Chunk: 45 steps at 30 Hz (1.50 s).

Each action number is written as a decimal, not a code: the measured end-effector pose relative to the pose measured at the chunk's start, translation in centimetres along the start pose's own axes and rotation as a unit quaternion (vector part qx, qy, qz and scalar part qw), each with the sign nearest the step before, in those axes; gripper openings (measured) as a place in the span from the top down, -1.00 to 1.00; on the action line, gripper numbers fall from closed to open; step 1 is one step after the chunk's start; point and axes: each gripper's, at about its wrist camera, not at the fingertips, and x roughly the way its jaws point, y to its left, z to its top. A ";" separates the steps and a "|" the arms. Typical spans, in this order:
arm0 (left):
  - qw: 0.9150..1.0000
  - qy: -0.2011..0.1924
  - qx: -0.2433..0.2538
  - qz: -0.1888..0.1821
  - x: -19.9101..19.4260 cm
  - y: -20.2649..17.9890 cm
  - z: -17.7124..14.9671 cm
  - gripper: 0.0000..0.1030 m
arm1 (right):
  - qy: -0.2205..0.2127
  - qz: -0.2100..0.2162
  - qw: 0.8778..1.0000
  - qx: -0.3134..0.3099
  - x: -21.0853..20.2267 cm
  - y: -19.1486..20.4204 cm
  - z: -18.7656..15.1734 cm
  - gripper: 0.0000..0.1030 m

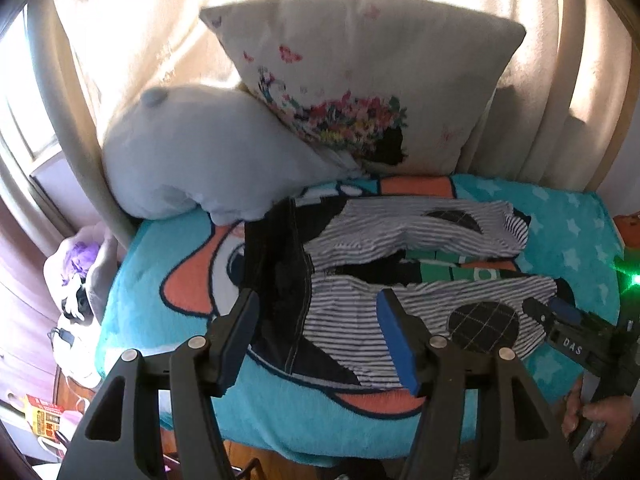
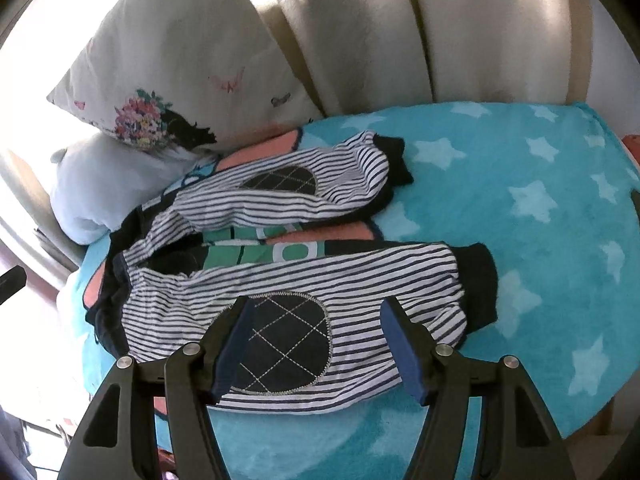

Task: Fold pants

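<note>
While both grippers tilt steeply down toward the bed, the left gripper (image 1: 320, 340) hangs above the waistband end of the pants (image 1: 400, 280), its jaws standing wide with nothing between the blue pads. The right gripper (image 2: 316, 348) hangs above the nearer leg's knee patch (image 2: 284, 344), jaws likewise wide and empty; from the left wrist view it shows as a dark body reaching in toward the nearer leg's cuff, with a hand (image 1: 600, 420) on its handle below.

The pants are one pair, striped black and white, spread flat on the turquoise blanket (image 2: 520, 240) with the two legs lying side by side and a gap between them. The dark waistband (image 1: 276, 256) lies at the end nearest the pillows. There are two dark quilted knee patches, one on each leg, and two dark cuffs (image 2: 476, 280) at the end away from the pillows.

Beyond the waistband stand two pillows: a plain pale one (image 1: 208, 156) and a floral-printed one (image 1: 360, 80) leaning on it. A cream curtain (image 2: 360, 20) hangs behind the pillows. The blanket carries white stars on the cuff side of the pants.
</note>
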 end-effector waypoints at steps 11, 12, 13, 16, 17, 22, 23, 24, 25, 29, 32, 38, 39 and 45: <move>0.996 0.057 0.003 -0.072 10.0 3.9 4.9 -0.17 | 0.011 0.016 0.990 -0.143 3.6 3.1 7.7 -0.36; 0.995 0.062 0.005 -0.081 10.9 3.9 5.4 -0.17 | 0.010 0.014 0.986 -0.165 4.2 3.9 8.5 -0.36; 0.993 0.073 0.011 -0.088 12.5 3.9 6.2 -0.17 | 0.009 0.010 0.982 -0.190 4.9 4.6 9.3 -0.36; 0.989 0.094 0.040 -0.104 16.6 3.5 8.2 -0.17 | 0.025 -0.009 0.964 -0.264 8.2 6.9 12.0 -0.35; 0.989 0.098 0.048 -0.104 17.6 3.4 8.7 -0.17 | 0.031 -0.011 0.960 -0.278 9.2 7.4 12.8 -0.35; 0.980 0.124 0.091 -0.126 22.6 3.0 10.3 -0.17 | 0.076 -0.002 0.943 -0.324 14.6 8.9 15.2 -0.35; 0.978 0.128 0.101 -0.131 23.4 2.8 10.5 -0.17 | 0.087 -0.001 0.939 -0.332 15.9 9.1 15.4 -0.35; 0.976 0.130 0.110 -0.132 24.0 2.7 10.6 -0.17 | 0.096 0.001 0.937 -0.337 16.8 9.3 15.5 -0.35; 0.975 0.131 0.117 -0.133 24.5 2.6 10.7 -0.17 | 0.102 0.002 0.935 -0.340 17.5 9.4 15.6 -0.35; 0.967 0.141 0.141 -0.160 26.4 2.2 11.1 -0.17 | 0.129 0.020 0.932 -0.338 20.0 9.4 16.0 -0.35; 0.964 0.148 0.148 -0.163 27.4 1.9 11.0 -0.18 | 0.128 0.027 0.935 -0.330 20.3 9.0 16.0 -0.35; 0.961 0.150 0.169 -0.162 26.8 1.1 11.2 0.84 | 0.155 0.065 0.945 -0.282 19.8 8.1 16.2 0.87; 0.962 0.144 0.170 -0.159 26.3 1.1 11.2 0.87 | 0.163 0.074 0.946 -0.269 19.8 8.0 16.4 0.89; 0.971 0.108 0.138 -0.161 22.1 2.2 10.8 0.89 | 0.139 0.098 0.959 -0.225 17.1 7.2 17.0 0.91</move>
